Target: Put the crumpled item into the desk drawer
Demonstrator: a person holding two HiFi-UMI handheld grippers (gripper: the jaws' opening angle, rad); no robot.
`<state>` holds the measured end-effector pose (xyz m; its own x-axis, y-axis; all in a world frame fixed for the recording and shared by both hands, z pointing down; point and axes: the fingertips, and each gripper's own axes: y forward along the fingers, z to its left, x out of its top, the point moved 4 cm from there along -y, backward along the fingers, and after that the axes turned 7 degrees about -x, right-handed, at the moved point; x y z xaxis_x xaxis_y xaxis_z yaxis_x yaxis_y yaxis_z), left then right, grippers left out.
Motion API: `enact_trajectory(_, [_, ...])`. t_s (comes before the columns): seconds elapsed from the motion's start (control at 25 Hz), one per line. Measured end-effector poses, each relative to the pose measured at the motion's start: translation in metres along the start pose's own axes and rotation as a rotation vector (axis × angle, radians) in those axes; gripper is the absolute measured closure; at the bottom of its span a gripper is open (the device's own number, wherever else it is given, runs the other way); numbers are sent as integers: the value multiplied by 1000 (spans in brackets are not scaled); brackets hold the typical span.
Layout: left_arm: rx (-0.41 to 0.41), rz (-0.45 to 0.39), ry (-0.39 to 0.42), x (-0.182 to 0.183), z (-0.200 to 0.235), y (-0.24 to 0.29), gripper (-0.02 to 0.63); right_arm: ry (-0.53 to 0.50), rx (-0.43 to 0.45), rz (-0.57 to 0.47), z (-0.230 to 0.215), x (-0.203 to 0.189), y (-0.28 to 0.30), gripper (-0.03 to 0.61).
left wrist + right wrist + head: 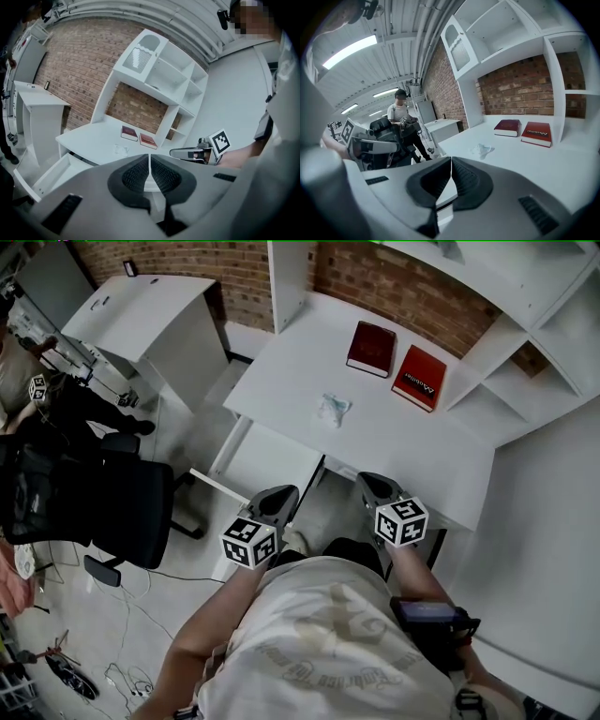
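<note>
The crumpled item (333,409) is a small pale wad lying on the white desk (412,460), in front of two red books. It shows also in the left gripper view (121,149) and in the right gripper view (481,150). The desk drawer (272,460) stands pulled out under the desk's left part, and its inside looks bare (51,174). My left gripper (279,495) hangs near the drawer's front corner, jaws shut with nothing between them (149,164). My right gripper (374,484) is held at the desk's near edge, also shut and empty (451,171). Both are well short of the wad.
A dark red book (371,348) and a brighter red book (420,377) lie at the back of the desk under white shelves (553,324). A black office chair (112,507) stands to the left, a second white desk (141,310) beyond it. Another person (401,123) stands far off.
</note>
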<state>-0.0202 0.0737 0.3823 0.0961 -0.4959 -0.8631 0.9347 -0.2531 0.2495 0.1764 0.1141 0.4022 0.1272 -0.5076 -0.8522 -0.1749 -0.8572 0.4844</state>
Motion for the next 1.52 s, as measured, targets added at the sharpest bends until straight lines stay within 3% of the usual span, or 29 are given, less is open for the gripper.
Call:
enact_trajectory(0.56, [31, 18, -27, 14, 34, 13, 581, -33, 35, 20, -9, 33, 65, 555])
enact_trajectory(0.96, [63, 44, -63, 24, 60, 51, 581, 17, 95, 49, -38, 54, 117, 555])
enact_trajectory(1.52, [130, 24, -112, 42, 109, 86, 581, -85, 131, 133, -54, 65, 177, 555])
